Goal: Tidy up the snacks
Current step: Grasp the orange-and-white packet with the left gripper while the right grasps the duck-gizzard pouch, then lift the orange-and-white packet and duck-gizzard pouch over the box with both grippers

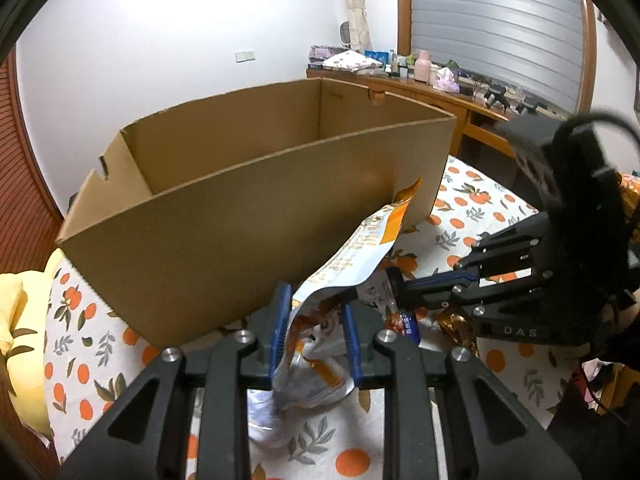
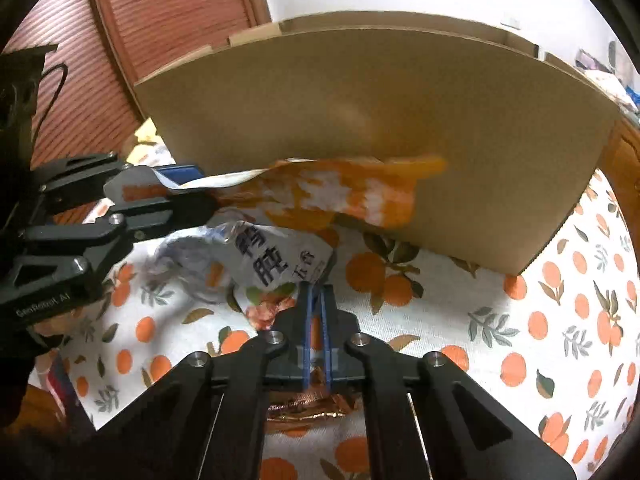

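An open cardboard box (image 1: 240, 220) (image 2: 400, 120) stands on a bedsheet printed with oranges. My left gripper (image 1: 316, 320) (image 2: 192, 188) is shut on an orange and white snack bag (image 1: 360, 248) (image 2: 352, 188). The bag is lifted off the sheet and its far end reaches the box's near wall. Just to the right, my right gripper (image 2: 316, 292) (image 1: 396, 284) points down at the sheet with its blue pads together. They pinch the corner of a crumpled white snack packet (image 2: 272, 260) (image 1: 376, 292) with black characters, which lies on the sheet under the lifted bag.
A copper-coloured wrapper (image 2: 304, 410) (image 1: 456, 328) lies under my right gripper. A yellow cushion (image 1: 16, 320) sits at the bed's left edge. A wooden desk (image 1: 420, 88) with clutter stands behind the box. A louvred wooden door (image 2: 160, 20) is on the left.
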`<state>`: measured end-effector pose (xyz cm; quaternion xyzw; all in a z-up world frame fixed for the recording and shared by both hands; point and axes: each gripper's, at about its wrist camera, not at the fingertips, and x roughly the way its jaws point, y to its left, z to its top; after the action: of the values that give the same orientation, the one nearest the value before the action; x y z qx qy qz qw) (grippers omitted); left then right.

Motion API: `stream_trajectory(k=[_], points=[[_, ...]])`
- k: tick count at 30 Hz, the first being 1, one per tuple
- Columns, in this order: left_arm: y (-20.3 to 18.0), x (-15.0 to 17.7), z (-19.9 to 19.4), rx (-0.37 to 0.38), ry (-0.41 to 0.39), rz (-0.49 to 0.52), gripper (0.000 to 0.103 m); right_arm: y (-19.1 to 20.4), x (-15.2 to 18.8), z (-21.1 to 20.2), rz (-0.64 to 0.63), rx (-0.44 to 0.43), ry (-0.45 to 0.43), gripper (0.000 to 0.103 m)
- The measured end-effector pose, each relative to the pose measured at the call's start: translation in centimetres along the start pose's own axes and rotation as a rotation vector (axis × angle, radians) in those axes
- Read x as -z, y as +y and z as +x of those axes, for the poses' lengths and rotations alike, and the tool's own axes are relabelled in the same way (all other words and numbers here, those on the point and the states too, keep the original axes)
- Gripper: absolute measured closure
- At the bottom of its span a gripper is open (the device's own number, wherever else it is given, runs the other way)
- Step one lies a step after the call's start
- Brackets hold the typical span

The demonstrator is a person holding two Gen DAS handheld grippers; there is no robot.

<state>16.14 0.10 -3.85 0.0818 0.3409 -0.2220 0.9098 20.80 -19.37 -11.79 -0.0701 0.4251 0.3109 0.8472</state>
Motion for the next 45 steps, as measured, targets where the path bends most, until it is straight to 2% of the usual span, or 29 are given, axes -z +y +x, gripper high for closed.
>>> stream_trajectory(k=[5, 22, 45], points=[[0.4, 0.2, -1.3, 0.001, -0.02, -0.01, 0.081, -0.5, 0.3, -0.4, 0.009, -0.015, -0.009, 0.102], [1.2, 0.1, -4.7, -0.021, -0.086, -0.04, 0.081, -0.6, 2.1, -3.6, -0.059, 0.04, -0.072, 0.103], [1.6, -2.6, -8.4, -0.033, -0.182, -0.047, 0.081, 2.4, -0.7, -8.6, -0.188, 0.114, -0.138, 0.103]])
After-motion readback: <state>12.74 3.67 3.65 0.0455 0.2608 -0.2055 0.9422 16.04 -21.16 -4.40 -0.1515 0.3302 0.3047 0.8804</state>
